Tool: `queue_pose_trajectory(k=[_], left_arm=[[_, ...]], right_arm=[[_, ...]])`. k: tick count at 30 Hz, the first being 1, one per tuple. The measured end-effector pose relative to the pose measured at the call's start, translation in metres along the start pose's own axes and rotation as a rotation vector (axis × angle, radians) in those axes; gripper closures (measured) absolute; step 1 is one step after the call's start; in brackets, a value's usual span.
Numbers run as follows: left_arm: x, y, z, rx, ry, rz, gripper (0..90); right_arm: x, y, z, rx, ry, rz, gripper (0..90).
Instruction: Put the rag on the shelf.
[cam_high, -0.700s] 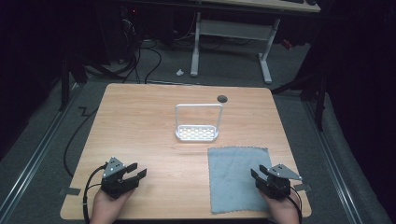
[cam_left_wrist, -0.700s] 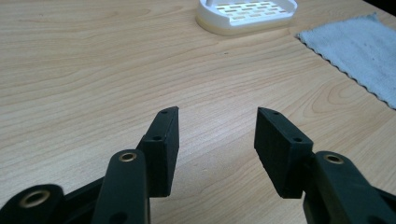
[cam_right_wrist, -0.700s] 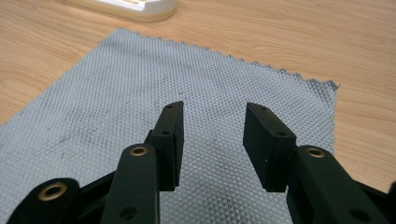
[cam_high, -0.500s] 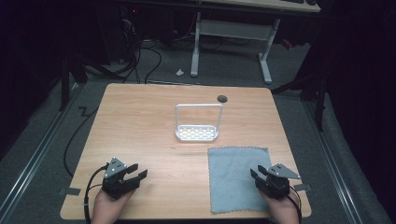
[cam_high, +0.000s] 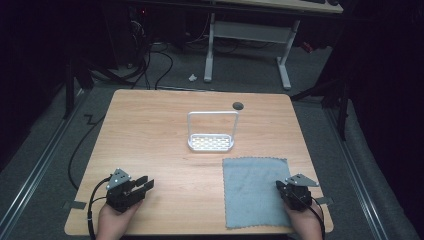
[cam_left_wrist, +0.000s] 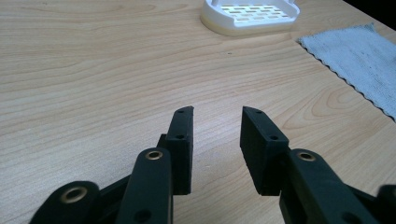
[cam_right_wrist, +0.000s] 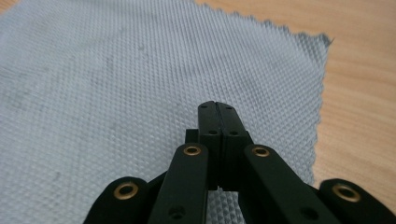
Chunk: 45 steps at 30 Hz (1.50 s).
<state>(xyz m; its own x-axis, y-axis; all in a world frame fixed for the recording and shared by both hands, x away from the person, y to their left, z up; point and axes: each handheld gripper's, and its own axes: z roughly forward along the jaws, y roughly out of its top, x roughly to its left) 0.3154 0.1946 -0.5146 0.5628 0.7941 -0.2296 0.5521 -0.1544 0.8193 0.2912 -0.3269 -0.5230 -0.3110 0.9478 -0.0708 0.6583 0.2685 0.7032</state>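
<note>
Cloth (cam_high: 256, 190) of grey weave lies flat on the table (cam_high: 160, 130), under the right gripper (cam_right_wrist: 218, 106), whose jaws are pressed together; the left gripper (cam_left_wrist: 217, 112), well apart, stands spread and holds nothing.

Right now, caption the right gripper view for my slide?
Shut right gripper poised over a grey waffle-weave cloth lying flat on the wooden table.

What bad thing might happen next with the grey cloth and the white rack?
The right gripper hangs over the grey cloth with its fingers shut, so a grab may only push and bunch the cloth until they open. The cloth's near edge lies close to the table edge, so a tug could slide it off. The white rack stands just beyond the cloth and might get bumped.
</note>
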Motion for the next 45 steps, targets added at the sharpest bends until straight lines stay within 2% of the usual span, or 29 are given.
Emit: queue_pose_trajectory(k=[4,10,18,21,25,30,34,35,37,40,43,45], left_arm=[[-0.003,-0.001,0.001,0.006,0.002,0.012,63.6],[-0.012,0.000,0.004,0.022,-0.005,0.048,63.0],[-0.044,0.000,0.020,0.060,-0.065,0.111,67.1],[-0.058,0.000,0.030,0.088,-0.105,0.113,72.9],[-0.085,0.000,0.044,0.148,-0.157,0.151,81.6],[-0.114,-0.004,0.061,0.200,-0.218,0.214,84.0],[-0.129,-0.008,0.069,0.220,-0.240,0.280,83.4],[-0.131,-0.008,0.069,0.226,-0.239,0.287,83.2],[-0.131,-0.008,0.070,0.233,-0.233,0.295,83.3],[-0.128,-0.008,0.069,0.238,-0.237,0.293,83.4],[-0.122,-0.008,0.064,0.256,-0.243,0.293,83.5],[-0.115,-0.011,0.054,0.274,-0.244,0.285,83.4]], right_arm=[[0.007,0.001,0.002,-0.003,0.027,-0.018,90.0],[0.031,0.005,0.004,-0.008,0.068,-0.077,90.0],[0.061,0.012,0.007,-0.008,0.130,-0.131,90.0],[0.073,0.014,0.009,-0.013,0.159,-0.156,90.0],[0.086,0.017,0.010,-0.020,0.174,-0.219,89.4],[0.080,0.017,0.009,-0.032,0.166,-0.204,89.3],[0.069,0.018,0.008,-0.056,0.141,-0.169,89.1],[0.066,0.018,0.008,-0.061,0.126,-0.171,88.8],[0.062,0.019,0.012,-0.059,0.105,-0.164,88.8],[0.059,0.019,0.019,-0.039,0.105,-0.157,88.8],[0.062,0.019,0.017,-0.035,0.142,-0.155,88.7],[0.069,0.015,0.012,-0.032,0.176,-0.168,88.3]])
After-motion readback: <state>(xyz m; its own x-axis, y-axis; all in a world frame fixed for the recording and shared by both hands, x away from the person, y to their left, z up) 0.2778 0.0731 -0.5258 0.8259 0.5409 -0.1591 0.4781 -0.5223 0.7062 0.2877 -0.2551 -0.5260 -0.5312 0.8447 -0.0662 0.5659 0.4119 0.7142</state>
